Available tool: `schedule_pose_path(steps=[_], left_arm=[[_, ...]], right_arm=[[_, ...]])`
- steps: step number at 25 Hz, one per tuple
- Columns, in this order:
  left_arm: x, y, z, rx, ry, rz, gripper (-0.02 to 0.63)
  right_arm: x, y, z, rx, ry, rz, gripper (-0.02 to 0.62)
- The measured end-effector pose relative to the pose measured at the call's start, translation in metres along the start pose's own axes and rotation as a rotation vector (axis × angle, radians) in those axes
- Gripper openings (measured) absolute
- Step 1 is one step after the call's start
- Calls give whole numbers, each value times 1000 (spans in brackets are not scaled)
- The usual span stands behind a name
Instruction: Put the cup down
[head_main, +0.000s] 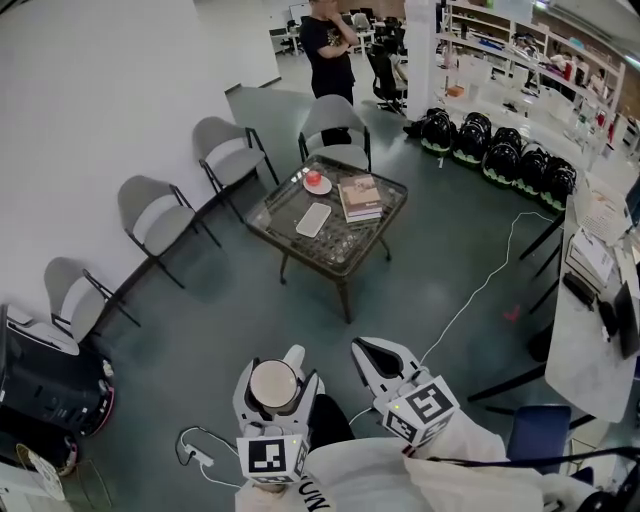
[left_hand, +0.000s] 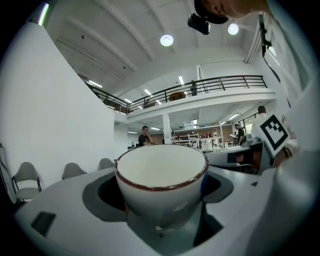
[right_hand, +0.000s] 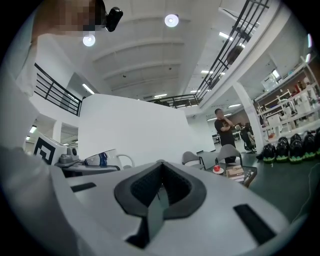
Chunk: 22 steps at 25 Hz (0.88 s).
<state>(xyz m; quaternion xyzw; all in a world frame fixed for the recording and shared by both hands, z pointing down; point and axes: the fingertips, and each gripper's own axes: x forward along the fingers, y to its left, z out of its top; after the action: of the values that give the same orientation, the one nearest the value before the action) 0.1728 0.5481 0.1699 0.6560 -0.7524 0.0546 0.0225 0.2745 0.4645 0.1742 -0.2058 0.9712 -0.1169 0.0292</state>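
So the cup (head_main: 273, 384) isn't anywhere near a surface yet. It's sitting upright, mouth up, pinched between the jaws of the left gripper (head_main: 274, 372), held in close to the person's body. In the left gripper view you can see the jaws hugging its sides, and it looks empty: white inside, dark red rim. The right gripper (head_main: 360, 348) is just beside it with its jaws pressed together on nothing, so I'd say it has no part in this. What matters is where the table (head_main: 300, 262) is. It's the glass one, straight ahead and a bit to the right of the cup, well apart, with bare floor (head_main: 420, 290) in between. My guess is the whole job is a walk or a long reach forward, then a straight drop, keeping the cup level. The far side of the table is taken up by the books (head_main: 361, 197), a saucer (head_main: 317, 184) with something red on it, and a flat white thing (head_main: 313, 220). The near corner looks like the free spot, and it's also the side closest to the left gripper.
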Motion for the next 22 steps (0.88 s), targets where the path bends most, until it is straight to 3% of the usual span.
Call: schedule_pose_path(steps=[7, 22], left_arm=[[52, 32, -1, 2, -6, -42, 417], [208, 166, -6, 5, 52, -145, 417]], right_arm=[[53, -28, -5, 1, 18, -43, 6], [238, -80, -14, 15, 76, -142, 6]])
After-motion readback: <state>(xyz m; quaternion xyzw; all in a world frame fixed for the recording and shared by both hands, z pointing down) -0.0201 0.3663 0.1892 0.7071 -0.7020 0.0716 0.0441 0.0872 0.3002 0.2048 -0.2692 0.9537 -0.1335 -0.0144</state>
